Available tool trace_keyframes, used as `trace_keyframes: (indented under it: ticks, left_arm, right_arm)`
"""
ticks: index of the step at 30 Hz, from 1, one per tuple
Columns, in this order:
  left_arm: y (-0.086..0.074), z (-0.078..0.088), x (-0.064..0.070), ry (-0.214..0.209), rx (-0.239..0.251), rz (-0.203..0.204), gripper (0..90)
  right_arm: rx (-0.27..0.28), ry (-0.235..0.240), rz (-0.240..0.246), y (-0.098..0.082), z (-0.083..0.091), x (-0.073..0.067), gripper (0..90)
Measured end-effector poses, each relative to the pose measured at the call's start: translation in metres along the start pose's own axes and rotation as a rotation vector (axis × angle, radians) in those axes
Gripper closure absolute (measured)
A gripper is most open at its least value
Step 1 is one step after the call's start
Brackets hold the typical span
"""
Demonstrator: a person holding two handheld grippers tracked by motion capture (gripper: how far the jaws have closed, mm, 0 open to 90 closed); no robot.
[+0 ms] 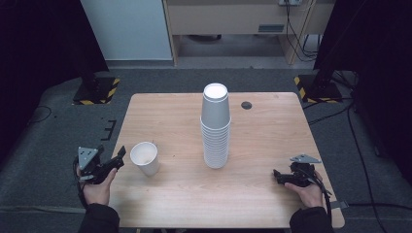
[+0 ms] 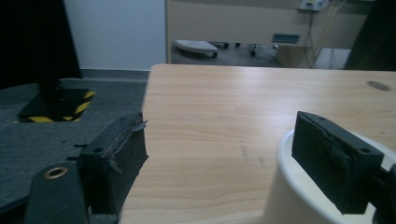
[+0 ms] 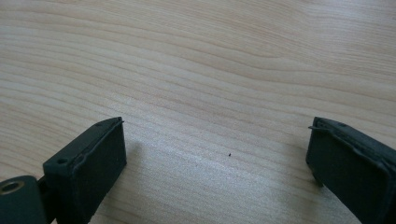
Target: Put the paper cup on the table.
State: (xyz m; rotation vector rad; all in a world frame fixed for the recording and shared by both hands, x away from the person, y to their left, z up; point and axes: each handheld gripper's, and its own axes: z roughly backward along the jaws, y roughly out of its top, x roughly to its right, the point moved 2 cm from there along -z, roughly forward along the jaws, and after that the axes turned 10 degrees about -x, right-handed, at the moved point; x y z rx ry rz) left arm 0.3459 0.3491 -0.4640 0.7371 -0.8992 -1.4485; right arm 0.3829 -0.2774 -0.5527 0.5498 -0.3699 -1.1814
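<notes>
A tall stack of white paper cups stands upside down at the middle of the wooden table. One white cup stands upright, mouth up, near the table's left edge. My left gripper is open just left of this cup, a small gap away. In the left gripper view, the gripper has wide-apart jaws, and the cup's rim shows behind the right jaw. My right gripper rests open near the front right corner. In the right gripper view, the gripper has bare wood between its jaws.
A dark round grommet sits in the table's far side. Two black stand bases with yellow hazard stripes sit on the grey floor behind the table. Cables run along the floor at the right.
</notes>
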Motion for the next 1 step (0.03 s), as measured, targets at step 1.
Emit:
trace_keyframes:
  ticks: [1]
  left_arm:
    - [0.0, 0.0, 0.0, 0.0, 0.0, 0.0, 16.5]
  right_arm:
    - [0.0, 0.0, 0.0, 0.0, 0.0, 0.0, 5.2]
